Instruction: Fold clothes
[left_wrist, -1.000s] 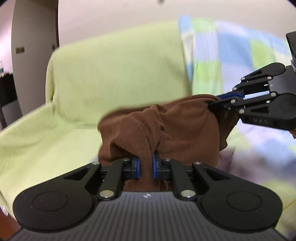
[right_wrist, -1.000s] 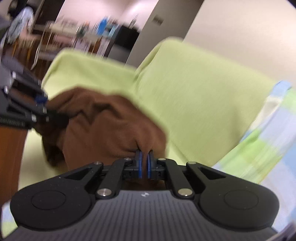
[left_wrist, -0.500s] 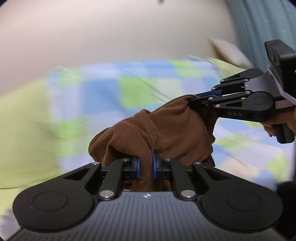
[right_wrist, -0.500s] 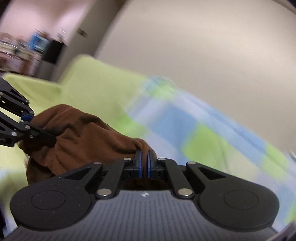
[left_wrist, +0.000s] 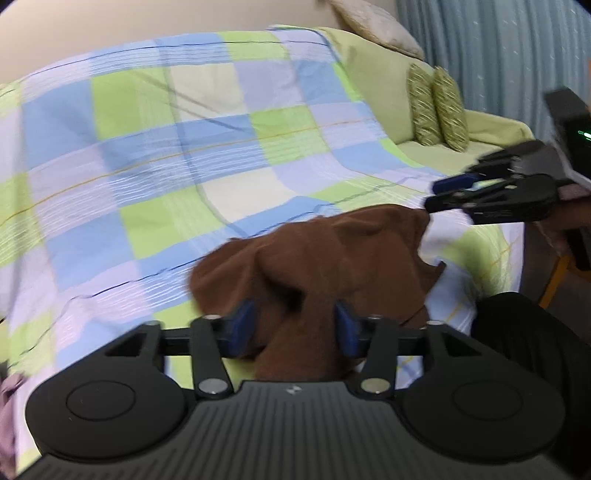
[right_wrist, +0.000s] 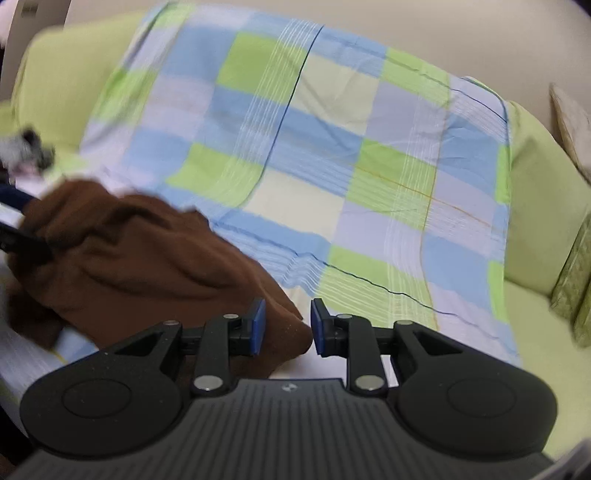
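A crumpled brown garment (left_wrist: 332, 258) lies on a checked blue, green and white sheet (left_wrist: 166, 147) spread over a sofa. My left gripper (left_wrist: 291, 326) is open, its blue pads apart with a fold of the garment lying between them. My right gripper (right_wrist: 284, 325) is open too, with a corner of the garment (right_wrist: 147, 258) between its pads. In the left wrist view the right gripper (left_wrist: 439, 194) is at the garment's far right corner, jaws parted. The left gripper shows only partly at the left edge of the right wrist view.
The sofa has a light green cover (right_wrist: 546, 206). Two patterned green cushions (left_wrist: 436, 107) stand at its right end, below a beige pillow (left_wrist: 380, 29). A blue curtain (left_wrist: 517, 55) hangs at the far right. A pinkish cloth (left_wrist: 7, 406) shows at the lower left.
Both grippers swung right from the plain green part of the sofa to the checked sheet, lowered the brown garment onto it and opened, letting go of the cloth.
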